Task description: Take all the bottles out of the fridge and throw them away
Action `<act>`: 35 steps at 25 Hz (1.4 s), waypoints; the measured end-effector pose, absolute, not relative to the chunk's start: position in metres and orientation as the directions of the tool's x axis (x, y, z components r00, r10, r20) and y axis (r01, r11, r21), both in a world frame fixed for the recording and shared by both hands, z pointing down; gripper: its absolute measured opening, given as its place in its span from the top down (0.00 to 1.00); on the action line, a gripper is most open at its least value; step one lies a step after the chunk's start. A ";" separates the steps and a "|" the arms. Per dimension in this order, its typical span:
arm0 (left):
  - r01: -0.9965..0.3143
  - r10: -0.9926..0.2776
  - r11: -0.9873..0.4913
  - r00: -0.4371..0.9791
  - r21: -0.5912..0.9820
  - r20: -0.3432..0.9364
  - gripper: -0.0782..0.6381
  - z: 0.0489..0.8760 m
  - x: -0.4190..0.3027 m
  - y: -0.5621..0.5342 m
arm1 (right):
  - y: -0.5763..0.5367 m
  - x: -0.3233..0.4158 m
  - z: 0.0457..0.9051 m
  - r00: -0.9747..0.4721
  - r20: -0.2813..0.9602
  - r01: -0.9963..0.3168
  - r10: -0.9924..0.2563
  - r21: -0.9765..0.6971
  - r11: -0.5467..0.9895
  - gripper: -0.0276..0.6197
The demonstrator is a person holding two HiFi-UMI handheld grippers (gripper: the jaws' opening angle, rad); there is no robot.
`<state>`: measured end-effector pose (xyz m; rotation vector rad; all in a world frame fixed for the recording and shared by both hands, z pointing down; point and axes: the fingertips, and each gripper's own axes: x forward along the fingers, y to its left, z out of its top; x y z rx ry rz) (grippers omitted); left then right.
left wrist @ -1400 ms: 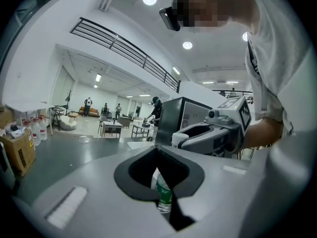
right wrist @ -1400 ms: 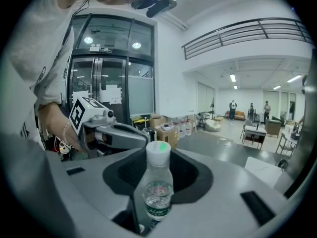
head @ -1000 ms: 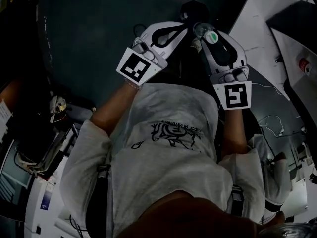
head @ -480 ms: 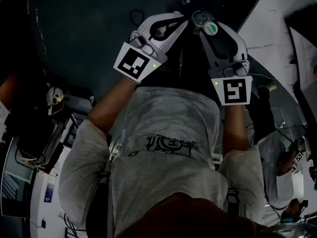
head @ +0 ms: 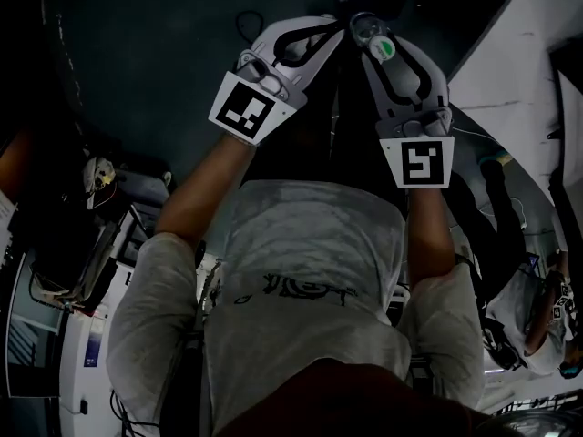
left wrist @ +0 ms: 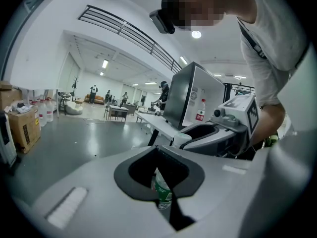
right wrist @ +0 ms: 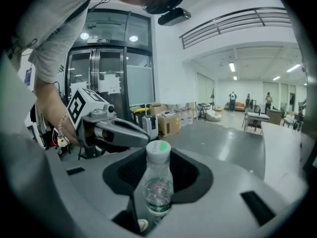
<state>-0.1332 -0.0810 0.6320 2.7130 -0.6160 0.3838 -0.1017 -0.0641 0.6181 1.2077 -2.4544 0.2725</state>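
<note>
Setting: open hall w/ pale glossy floor (left wrist: 74, 143). Glass doors (right wrist: 106, 78) and cardboard boxes (right wrist: 168, 123) at the back. A white table (left wrist: 158, 125) carries a dark cabinet (left wrist: 181, 98).
Left gripper (head: 323, 35): held out in front of the person's chest. Jaws nearly together, pinching bottle A (left wrist: 162, 193), which sits low in the jaw cut-out.
Right gripper (head: 375, 36): alongside the left one, tips close together. Jaws part-spread and clamped on bottle B (right wrist: 158, 182) at the body, cap up.
Task items: both bottles are in the jaws and off any surface. A third bottle (left wrist: 200, 110) stands at the cabinet's pale side, near the table's far edge. The cabinet is poss. the fridge w/ door open; cannot confirm.
Step in hand: judged as carry-to-bin, since both bottles are out and neither is discarded yet.
Bin: none identified for certain in any view.
Next move: prob. bring each gripper over the bin mouth, then spread the jaws so the bottle drops clear. After that, back for the third bottle if it belongs to the fridge.
Labels, bottle A: green band, print too small to read.
Labels, bottle B: white cap w/ green dot, faint red print mid-body, green band below. No brand legible.
Labels, third bottle: red band, unreadable.
Other writing: black-and-white square markers on both gripper cubes, which are patterns, not text. Shirt print and the sheets on the glass doors are illegible.
</note>
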 end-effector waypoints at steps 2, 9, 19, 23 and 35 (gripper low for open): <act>-0.458 -0.366 -0.852 0.868 0.255 0.335 0.88 0.645 -0.134 -0.082 | -0.065 -0.103 0.632 -0.549 0.432 -0.792 -0.715 0.002 0.610 0.73; -0.450 -0.352 -0.858 0.866 0.249 0.354 0.88 0.692 -0.134 -0.089 | -0.075 -0.102 0.684 -0.525 0.460 -0.804 -0.716 0.008 0.594 0.73; -0.450 -0.344 -0.856 0.863 0.256 0.370 0.88 0.767 -0.127 -0.091 | -0.074 -0.097 0.774 -0.507 0.519 -0.796 -0.688 0.024 0.604 0.73; -0.451 -0.344 -0.857 0.860 0.249 0.377 0.88 0.812 -0.134 -0.093 | -0.072 -0.102 0.824 -0.511 0.521 -0.793 -0.684 0.020 0.608 0.73; -0.353 -0.264 -0.915 0.891 0.195 0.370 0.88 0.913 -0.133 -0.090 | -0.071 -0.098 0.928 -0.552 0.535 -0.754 -0.639 0.008 0.657 0.73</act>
